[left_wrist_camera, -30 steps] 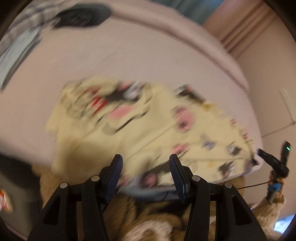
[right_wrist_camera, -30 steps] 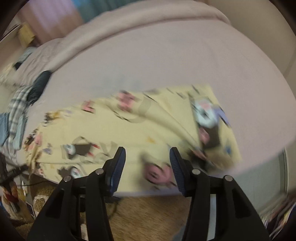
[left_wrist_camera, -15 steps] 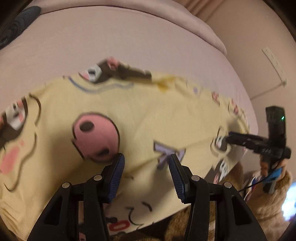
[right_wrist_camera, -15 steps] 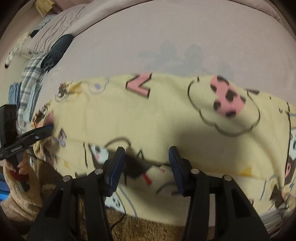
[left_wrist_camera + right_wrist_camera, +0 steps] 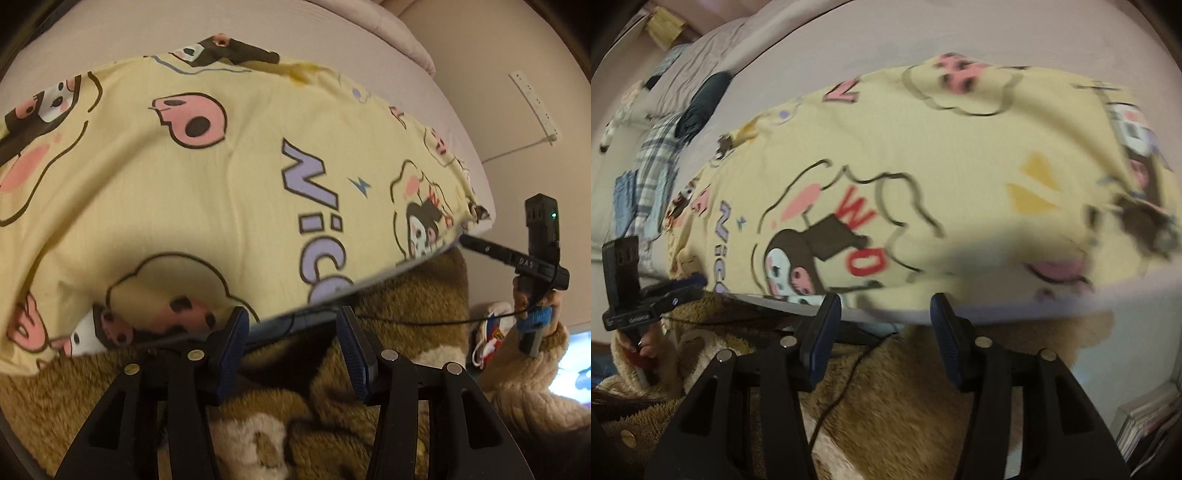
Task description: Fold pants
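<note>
Closest to the cameras, both tools sit low at the near edge of the bed. The left gripper [image 5: 291,350] has its blue-padded jaws spread wide with nothing between them, hovering just off the hem of the pants [image 5: 207,177]. Same deal with the right gripper [image 5: 884,338]: jaws apart, nothing pinched, right at the near edge of the fabric. Under both there's a fuzzy brown garment [image 5: 325,417] filling the bottom of each view, with a thin black cable [image 5: 849,376] trailing across it.

The pants are pale yellow with cartoon prints (pink skulls, purple lettering, red letters) and lie spread out flat across the pinkish bed [image 5: 997,33], their near edge hanging a bit over the mattress side. In the left view the other gripper pokes in from the right, tip near the far corner of the fabric.

Further back in the right view, a plaid shirt [image 5: 657,155] and a dark bundle [image 5: 701,107] lie on the bed. A white power strip [image 5: 535,103] hangs on the wall.
</note>
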### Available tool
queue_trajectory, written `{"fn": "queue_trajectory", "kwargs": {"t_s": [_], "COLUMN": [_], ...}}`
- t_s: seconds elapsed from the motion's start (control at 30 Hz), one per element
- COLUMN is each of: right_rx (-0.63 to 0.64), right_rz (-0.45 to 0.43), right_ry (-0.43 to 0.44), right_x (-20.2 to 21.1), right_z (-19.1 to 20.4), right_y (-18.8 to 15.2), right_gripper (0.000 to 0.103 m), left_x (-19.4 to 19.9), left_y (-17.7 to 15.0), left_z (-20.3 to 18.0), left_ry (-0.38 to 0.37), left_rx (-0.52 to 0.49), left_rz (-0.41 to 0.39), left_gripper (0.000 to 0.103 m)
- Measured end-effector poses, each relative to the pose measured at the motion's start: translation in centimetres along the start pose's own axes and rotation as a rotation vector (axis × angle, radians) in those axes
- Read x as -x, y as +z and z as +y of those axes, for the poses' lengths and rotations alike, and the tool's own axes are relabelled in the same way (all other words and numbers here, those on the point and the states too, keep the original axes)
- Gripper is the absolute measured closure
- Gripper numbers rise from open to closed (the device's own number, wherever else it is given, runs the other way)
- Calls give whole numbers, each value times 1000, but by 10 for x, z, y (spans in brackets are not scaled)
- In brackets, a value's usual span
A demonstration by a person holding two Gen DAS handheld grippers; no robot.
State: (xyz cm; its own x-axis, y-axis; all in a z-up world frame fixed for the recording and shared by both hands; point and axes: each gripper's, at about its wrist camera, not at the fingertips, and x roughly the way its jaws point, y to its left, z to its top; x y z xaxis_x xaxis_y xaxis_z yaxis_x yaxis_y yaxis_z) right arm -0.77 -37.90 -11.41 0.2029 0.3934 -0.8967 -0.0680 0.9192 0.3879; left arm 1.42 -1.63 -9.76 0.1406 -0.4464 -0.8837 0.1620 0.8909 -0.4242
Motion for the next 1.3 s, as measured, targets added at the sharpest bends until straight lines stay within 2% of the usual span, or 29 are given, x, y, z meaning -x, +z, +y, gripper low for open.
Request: {"fn": "queue_trajectory", "kwargs": {"t_s": [0.17, 0.27, 0.33, 0.43, 0.57, 0.7, 0.73, 0.77, 0.8, 0.87, 0.97, 1.07, 1.13, 1.23, 1.3], "right_rx": [-46, -145, -209, -328, -402, -476, -491, -500, -494, -485, -461, -349, -307, -329, -374], "right_rz": [-110, -194, -238, -302, -352, -363, -359, -345, -329, -326, -414, -554, -581, -517, -427], "right_ry": [-57, -141, -166, -148, -132, -74, -62, -27, -5, -22, -43, -81, -153, -200, -218], "right_x": [37, 56, 65, 73, 78, 73, 70, 64, 59, 54, 73, 110, 117, 100, 72], "right_z": [-23, -56, -77, -111, -136, -157, -157, -159, -159, -155, -148, -132, -126, -137, -155], "right_y": [-1, 0, -3, -7, -7, 1, 3, 6, 9, 12, 18, 26, 28, 25, 16], "right_gripper": [49, 47, 47, 46, 47, 49, 51, 64, 81, 94, 97, 97, 97, 97, 97], "left_x": [18, 15, 7, -6, -20, -29, -30, -33, -34, -33, -30, -30, -31, -37, -40], "left_y": [7, 23, 33, 44, 51, 53, 53, 54, 53, 53, 55, 57, 57, 57, 57], "left_z": [-20, -30, -36, -41, -55, -58, -57, -57, -57, -59, -65, -75, -80, -79, -74], "left_ry": [-7, 16, 18, 11, 19, 18, 21, 26, 29, 33, 4, -6, -12, -24, -17], "left_rx": [-64, -79, -76, -63, -78, -77, -73, -69, -68, -71, -80, -102, -119, -107, -101], "left_rz": [-81, -128, -150, -141, -138, -132, -127, -121, -120, -121, -116, -123, -126, -111, -92], "left_gripper": [53, 53, 53, 53, 53, 53, 53, 53, 53, 53, 53, 53, 53, 53, 53]}}
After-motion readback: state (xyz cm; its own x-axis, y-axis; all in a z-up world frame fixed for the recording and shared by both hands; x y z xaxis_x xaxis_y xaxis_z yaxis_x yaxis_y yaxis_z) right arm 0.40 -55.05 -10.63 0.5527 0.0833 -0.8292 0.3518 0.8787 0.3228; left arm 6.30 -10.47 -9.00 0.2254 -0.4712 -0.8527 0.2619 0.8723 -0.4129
